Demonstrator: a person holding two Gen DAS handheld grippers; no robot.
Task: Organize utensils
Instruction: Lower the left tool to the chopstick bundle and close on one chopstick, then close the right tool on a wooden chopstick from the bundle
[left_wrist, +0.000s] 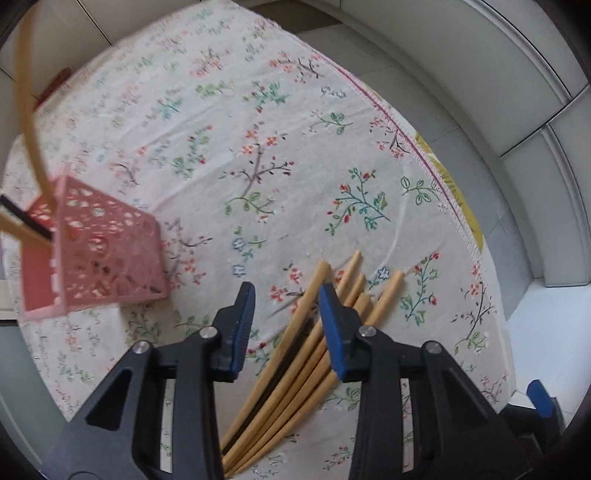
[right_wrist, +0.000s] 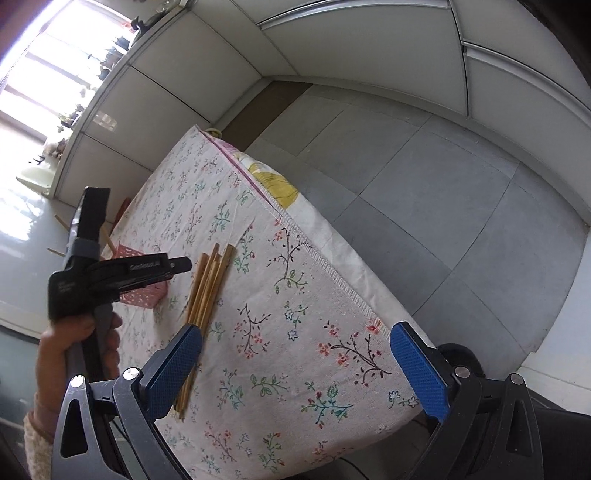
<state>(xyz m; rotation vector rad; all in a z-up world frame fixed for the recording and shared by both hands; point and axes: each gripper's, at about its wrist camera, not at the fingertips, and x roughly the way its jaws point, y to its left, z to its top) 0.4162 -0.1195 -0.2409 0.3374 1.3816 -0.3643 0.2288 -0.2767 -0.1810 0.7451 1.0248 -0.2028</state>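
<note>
Bamboo chopsticks (left_wrist: 317, 354) lie in a loose bundle on the floral cloth (left_wrist: 258, 147) that covers the bench, their tips fanned a little apart at the far end. A pink perforated basket (left_wrist: 103, 254) stands well apart from them on the same cloth and already holds a few sticks that lean out over its rim.

The left tongs (left_wrist: 286, 314) point down over the bundle with the jaws partly apart. Nothing is pinched between the blue pads (left_wrist: 242, 325); one pad hangs over the near sticks, the other over bare cloth beside them. Whether the tips touch the cloth cannot be told. In the right wrist view a hand (right_wrist: 79, 343) holds the left tool above the basket side of the bundle.

The right tongs (right_wrist: 295, 373) stand wide open near the bench edge with only cloth between the pads, and one pad sits just in front of the near ends of the sticks.

The sticks look light, stiff and smooth, so they are likely to roll or slip sideways when squeezed. A sensible hold seems to be across one stick near its middle or thicker end, with the pads square to its length. The outermost stick looks easiest, since its neighbours crowd close and two could be caught at once.
</note>
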